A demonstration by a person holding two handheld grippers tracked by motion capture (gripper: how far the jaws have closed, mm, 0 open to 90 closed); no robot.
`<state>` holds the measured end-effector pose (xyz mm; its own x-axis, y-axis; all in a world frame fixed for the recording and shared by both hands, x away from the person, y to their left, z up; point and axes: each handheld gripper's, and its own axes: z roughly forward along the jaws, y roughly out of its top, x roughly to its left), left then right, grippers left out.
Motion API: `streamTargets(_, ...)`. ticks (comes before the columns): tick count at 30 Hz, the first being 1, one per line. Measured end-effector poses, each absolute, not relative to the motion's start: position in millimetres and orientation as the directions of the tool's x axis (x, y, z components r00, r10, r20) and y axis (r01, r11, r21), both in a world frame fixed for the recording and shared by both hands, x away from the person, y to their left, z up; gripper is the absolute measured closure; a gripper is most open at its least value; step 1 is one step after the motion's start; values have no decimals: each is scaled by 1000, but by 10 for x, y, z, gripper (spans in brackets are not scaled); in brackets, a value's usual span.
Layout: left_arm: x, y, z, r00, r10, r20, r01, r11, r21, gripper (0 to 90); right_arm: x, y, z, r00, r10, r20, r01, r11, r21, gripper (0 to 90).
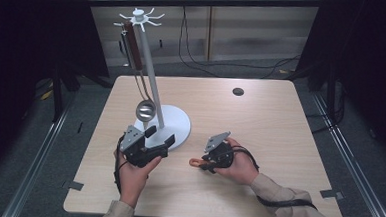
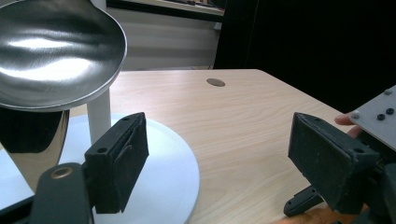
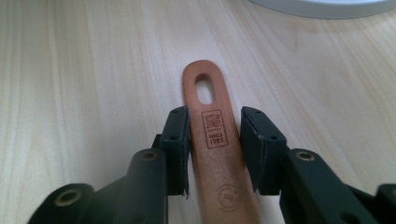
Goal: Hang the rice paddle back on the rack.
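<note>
A white utensil stand (image 1: 151, 71) with a round base (image 2: 161, 161) stands on the left half of the table. From one of its top hooks hangs a steel ladle (image 1: 145, 109) with a wooden grip; its bowl (image 2: 56, 51) looms close in the left gripper view. My left gripper (image 1: 159, 136) is open at the base's near edge, below the bowl, with nothing between its pads (image 2: 122, 161). My right gripper (image 1: 204, 163) is shut on an orange-brown wooden utensil handle (image 3: 210, 93) with a hanging hole. The handle's tip (image 1: 195, 162) points left, low over the table. The utensil's other end is hidden under the hand.
A small dark round hole (image 1: 238, 91) sits in the tabletop at the back right. Cables (image 1: 223, 65) trail on the floor behind the table. Dark curtains stand on both sides. Bare wood lies right of the stand.
</note>
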<state>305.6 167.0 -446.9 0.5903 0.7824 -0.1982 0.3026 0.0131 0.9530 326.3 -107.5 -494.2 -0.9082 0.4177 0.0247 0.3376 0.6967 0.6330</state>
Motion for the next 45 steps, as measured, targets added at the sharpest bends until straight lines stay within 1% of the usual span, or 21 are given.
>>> streamTargets(7, 3057, 1641, -4513, 597, 775, -207, 319, 8, 948, 191, 3286, -1063, -4942, -896, 444, 14, 344, 674, 654, 666)
streamTargets(10, 3053, 1595, -4537, 604, 766, -220, 332, 9, 943, 189, 3306, -1124, -4862, -877, 480, 38, 364, 609, 705, 665)
streamTargets(11, 3053, 1595, -4537, 604, 766, -220, 332, 9, 943, 190, 3306, -1124, -4862, -877, 480, 38, 364, 609, 705, 665)
streamTargets(12, 3051, 1569, -4547, 615, 758, -217, 334, -2, 942, 191, 3323, -1206, -4757, -845, 532, 49, 379, 534, 756, 666)
streamTargets(16, 3025, 1468, -4574, 636, 737, -228, 352, -15, 936, 199, 3344, -1372, -4613, -796, 595, 113, 405, 385, 829, 666)
streamTargets(20, 3008, 1316, -4597, 675, 692, -255, 377, -26, 926, 216, 3328, -1522, -4478, -755, 640, 144, 389, 261, 883, 666)
streamTargets(21, 3008, 1316, -4597, 675, 692, -255, 377, -26, 926, 216, 3319, -1549, -4446, -747, 648, 148, 381, 234, 895, 666)
streamTargets(24, 3015, 1132, -4613, 688, 652, -318, 414, 7, 910, 232, 3284, -1616, -4363, -733, 662, 158, 354, 173, 919, 666)
streamTargets(27, 3012, 1042, -4622, 712, 622, -325, 422, -9, 907, 263, 3257, -1642, -4321, -732, 661, 166, 338, 141, 930, 666)
streamTargets(29, 3000, 858, -4634, 728, 600, -332, 425, -14, 905, 278, 3223, -1656, -4277, -729, 664, 167, 318, 114, 941, 667)
streamTargets(30, 3000, 858, -4634, 728, 600, -332, 425, -14, 905, 301, 3223, -1656, -4277, -729, 664, 167, 318, 114, 941, 667)
streamTargets(31, 3002, 802, -4634, 726, 596, -344, 429, -1, 903, 301, 3207, -1659, -4261, -724, 669, 168, 314, 104, 944, 666)
streamTargets(32, 3008, 762, -4633, 727, 588, -355, 432, 10, 902, 327, 3194, -1659, -4249, -728, 665, 168, 306, 96, 947, 666)
streamTargets(33, 3019, 697, -4627, 731, 576, -365, 433, 22, 901, 380, 3175, -1653, -4232, -727, 665, 170, 302, 86, 950, 666)
streamTargets(35, 3022, 658, -4624, 734, 575, -362, 430, 20, 903, 407, 3156, -1649, -4218, -726, 665, 176, 299, 74, 952, 666)
streamTargets(36, 3030, 601, -4620, 744, 562, -361, 422, 23, 906, 445, 3153, -1641, -4210, -730, 661, 172, 295, 78, 952, 666)
streamTargets(37, 3030, 601, -4620, 744, 562, -361, 422, 23, 906, 471, 3145, -1638, -4206, -731, 662, 167, 292, 82, 953, 666)
streamTargets(38, 3030, 573, -4610, 740, 568, -360, 421, 26, 907, 471, 3145, -1638, -4206, -731, 662, 167, 292, 82, 953, 666)
streamTargets(39, 3035, 537, -4590, 739, 564, -368, 420, 41, 907, 526, 3136, -1630, -4200, -733, 660, 166, 290, 83, 953, 666)
streamTargets(42, 3043, 517, -4564, 740, 567, -362, 415, 39, 909, 575, 3132, -1628, -4201, -735, 657, 168, 290, 81, 954, 666)
streamTargets(45, 3050, 521, -4545, 735, 580, -351, 415, 25, 909, 661, 3127, -1629, -4197, -737, 655, 165, 284, 79, 956, 666)
